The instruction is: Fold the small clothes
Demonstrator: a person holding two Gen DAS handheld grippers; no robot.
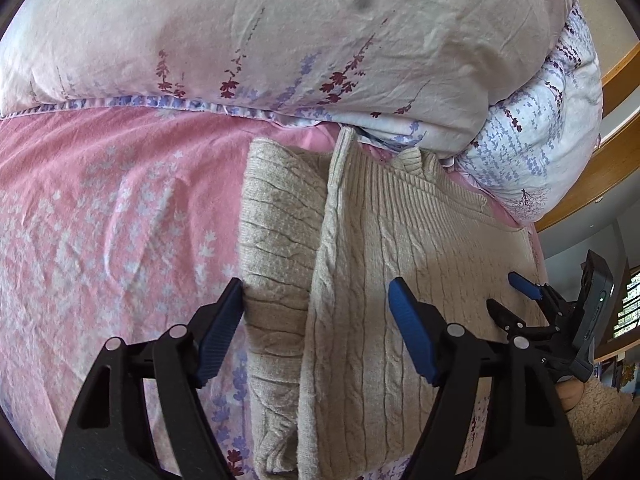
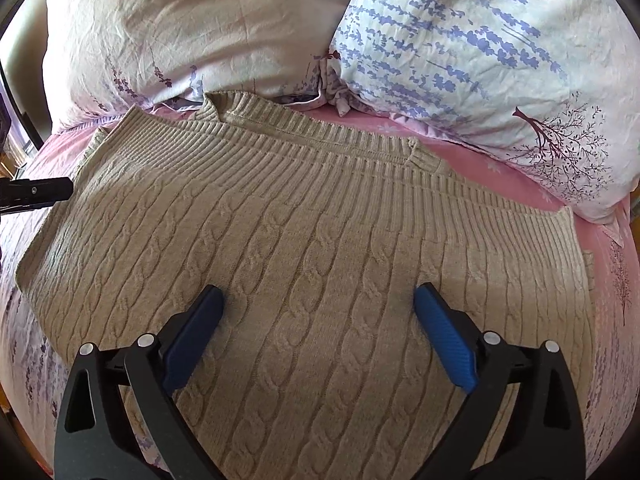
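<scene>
A beige cable-knit sweater [image 2: 320, 240] lies flat on the pink floral bed sheet [image 1: 100, 208], its ribbed hem toward the pillows. In the left wrist view the sweater [image 1: 400, 248] has a sleeve [image 1: 280, 248] folded along its left side. My left gripper [image 1: 316, 300] is open and empty, low over the sleeve and the sweater's left edge. My right gripper [image 2: 318, 304] is open and empty, hovering over the sweater's middle. The right gripper also shows in the left wrist view [image 1: 516, 296] at the sweater's right edge. The left gripper's tip shows in the right wrist view [image 2: 36, 192] at far left.
A bulky floral duvet [image 1: 280, 32] and a pillow [image 2: 480, 72] are piled behind the sweater along the bed's far side. A wooden bed frame [image 1: 616, 152] curves at the right. A window [image 1: 628, 304] is at far right.
</scene>
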